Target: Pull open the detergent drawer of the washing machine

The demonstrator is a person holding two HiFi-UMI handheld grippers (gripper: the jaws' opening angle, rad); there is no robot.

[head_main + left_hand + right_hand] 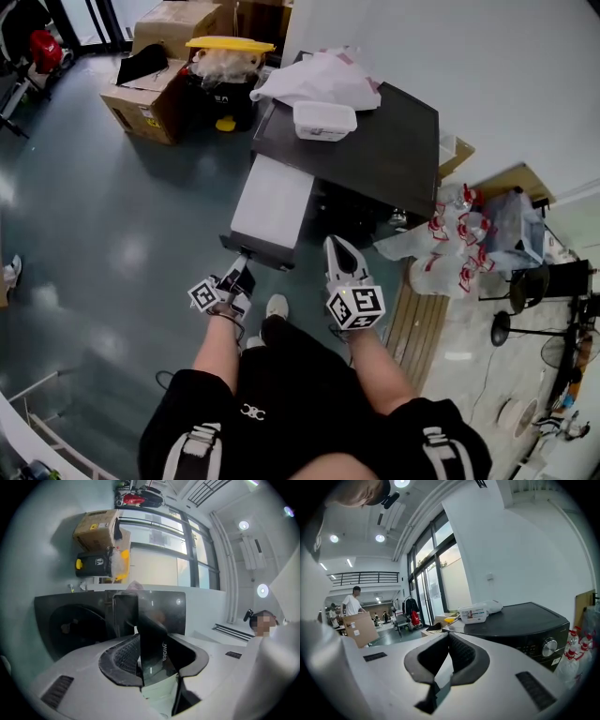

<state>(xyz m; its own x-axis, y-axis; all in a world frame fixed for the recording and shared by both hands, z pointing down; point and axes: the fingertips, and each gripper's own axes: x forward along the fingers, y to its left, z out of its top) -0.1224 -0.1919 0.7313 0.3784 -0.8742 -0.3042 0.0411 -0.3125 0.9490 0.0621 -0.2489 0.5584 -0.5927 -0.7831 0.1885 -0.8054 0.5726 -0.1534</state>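
The black washing machine stands against the wall, and its detergent drawer sticks far out toward me, white on top with a dark front panel. My left gripper is shut on that panel. In the left gripper view the glossy black panel stands upright between the jaws of the left gripper. My right gripper hangs just right of the drawer, shut with nothing in it. Its jaws meet at the tips of the right gripper, beside the machine's knob panel.
A white plastic tub and a crumpled white cloth lie on the machine's top. A cardboard box and a black bin with a yellow lid stand behind. Bundled bottles and a wooden pallet are at the right.
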